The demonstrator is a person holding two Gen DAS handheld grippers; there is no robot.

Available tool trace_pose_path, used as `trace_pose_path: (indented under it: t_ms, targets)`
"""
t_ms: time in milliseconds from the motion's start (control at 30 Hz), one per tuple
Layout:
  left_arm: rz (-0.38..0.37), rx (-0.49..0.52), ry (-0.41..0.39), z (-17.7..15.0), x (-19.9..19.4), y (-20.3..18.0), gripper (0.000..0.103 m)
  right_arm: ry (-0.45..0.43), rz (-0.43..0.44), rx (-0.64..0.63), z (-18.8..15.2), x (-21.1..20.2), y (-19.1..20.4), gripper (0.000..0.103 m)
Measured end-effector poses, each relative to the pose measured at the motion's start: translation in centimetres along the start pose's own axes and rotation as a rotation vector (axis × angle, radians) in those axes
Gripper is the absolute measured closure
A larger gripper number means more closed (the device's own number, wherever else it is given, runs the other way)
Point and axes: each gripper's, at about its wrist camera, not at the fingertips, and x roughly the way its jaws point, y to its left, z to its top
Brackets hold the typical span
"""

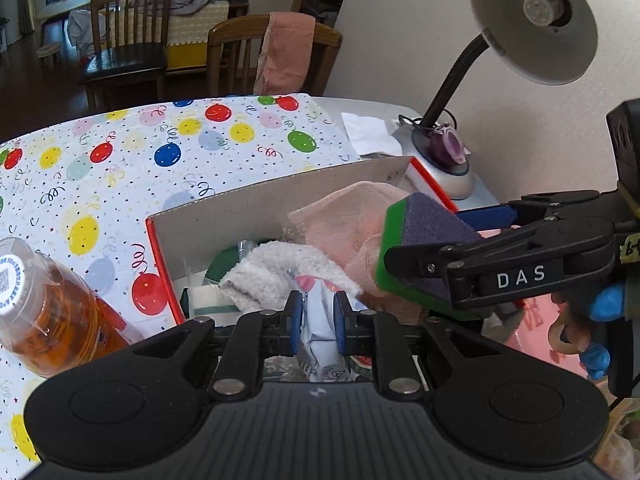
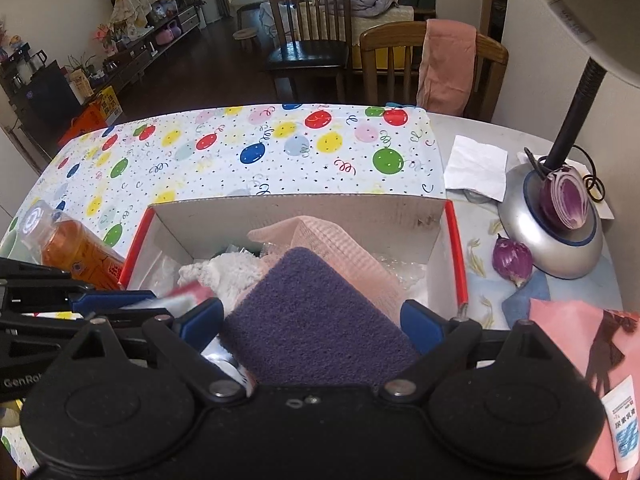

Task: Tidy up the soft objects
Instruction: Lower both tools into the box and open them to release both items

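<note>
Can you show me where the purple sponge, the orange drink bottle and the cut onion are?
purple sponge [image 2: 316, 316]: right wrist view, middle of its scrubby top.
orange drink bottle [image 1: 56, 316]: left wrist view, on its clear body.
cut onion [image 2: 568, 200]: right wrist view, on its cut face.

box [image 2: 304, 208] top open | bottle [image 2: 76, 248] just left | lamp [image 2: 560, 236] right

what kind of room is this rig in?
Most likely a home dining and living area: a table under a balloon-print tablecloth, wooden dining chairs behind it, and a desk lamp beside the cardboard box of soft items.
</note>
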Motion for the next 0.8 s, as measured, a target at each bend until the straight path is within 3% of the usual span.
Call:
trace_pose_path:
  t_ms: [567,800]
  targets:
    - [0.069,0.021,0.024,-0.8,2.5,0.4,0.087,0.005,0.009,0.031,1.0,1.3,-0.4,0.006]
    - [0.083,0.006,0.027,-1.2,2.1,0.4,0.079,-0.012,0.039,0.034,0.8,0.1,-0.4,0.007]
